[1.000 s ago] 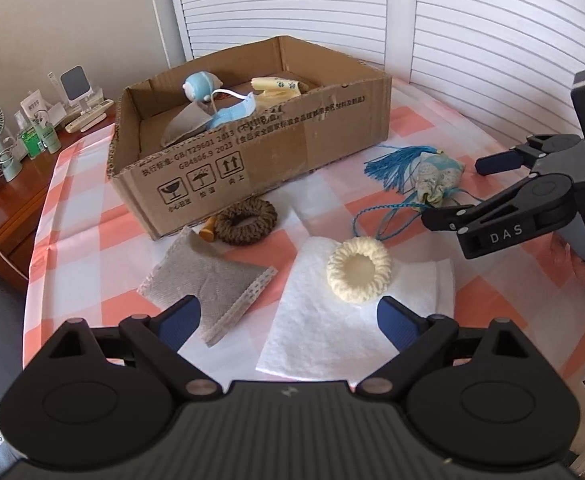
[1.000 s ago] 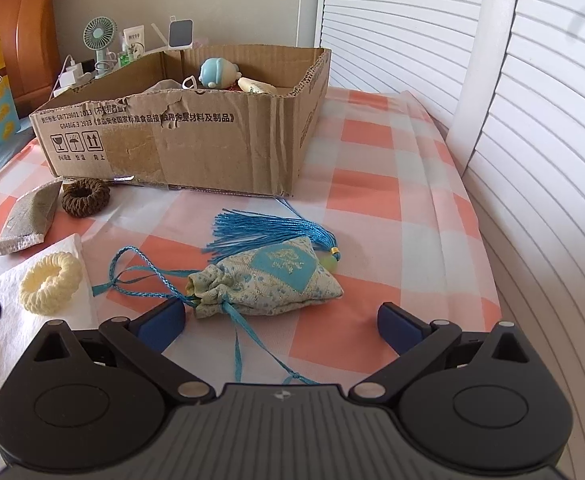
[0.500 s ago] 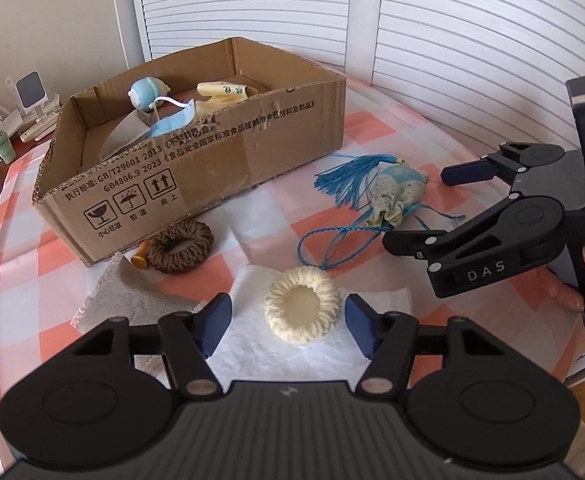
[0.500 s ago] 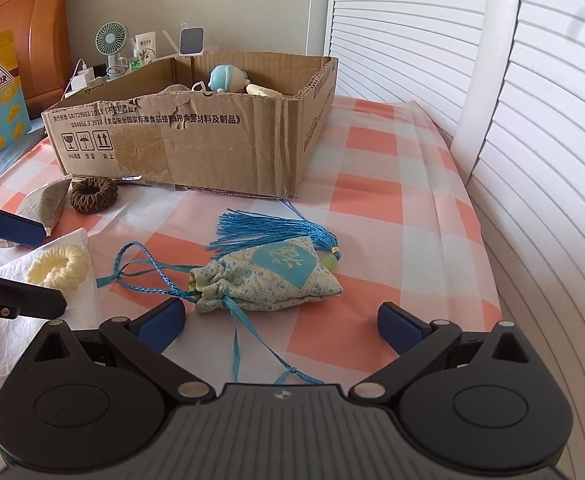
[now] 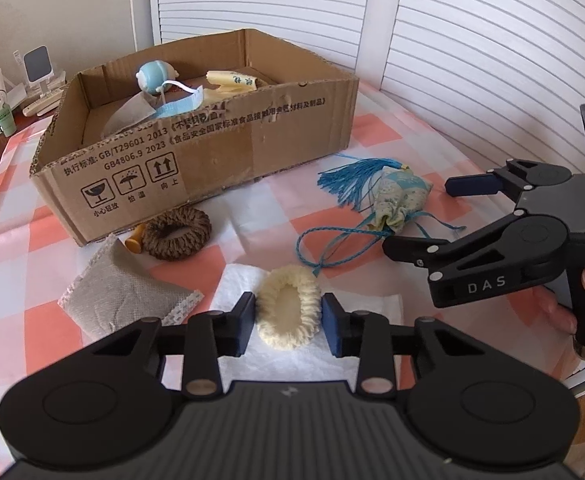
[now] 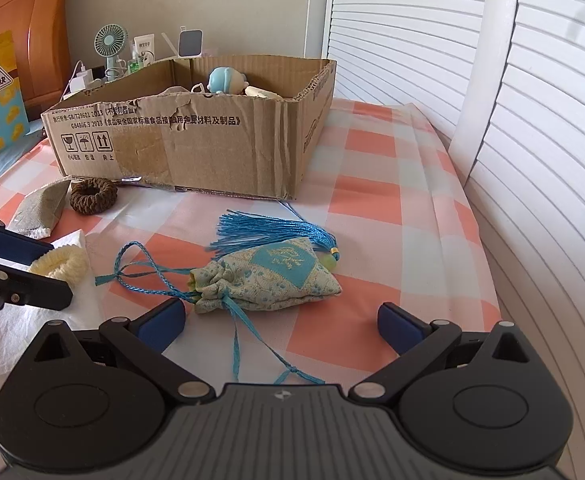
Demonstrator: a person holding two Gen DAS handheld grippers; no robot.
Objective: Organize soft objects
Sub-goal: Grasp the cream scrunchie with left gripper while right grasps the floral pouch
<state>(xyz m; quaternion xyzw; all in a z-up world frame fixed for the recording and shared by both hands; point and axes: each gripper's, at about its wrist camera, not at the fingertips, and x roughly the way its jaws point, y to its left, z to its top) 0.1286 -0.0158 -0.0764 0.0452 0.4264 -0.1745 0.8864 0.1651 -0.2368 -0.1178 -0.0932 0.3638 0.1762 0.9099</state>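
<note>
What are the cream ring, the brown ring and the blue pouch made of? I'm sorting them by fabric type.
The cream ring, squeezed oval between the left gripper's pads, looks like soft ribbed yarn or plush, matte. The brown ring shows coarse twisted strands, perhaps wool or jute. The blue pouch seems woven brocade with a slight sheen and a silky thread tassel. The right gripper is open before it.

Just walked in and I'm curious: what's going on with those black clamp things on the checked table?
A person is tidying soft items into the cardboard box, holding a gripper in each hand. The left gripper has closed on the cream scrunchie, squeezing it into an oval on the white tissue. The right gripper is open, poised at the blue tasselled sachet. A brown scrunchie waits by the box.
</note>
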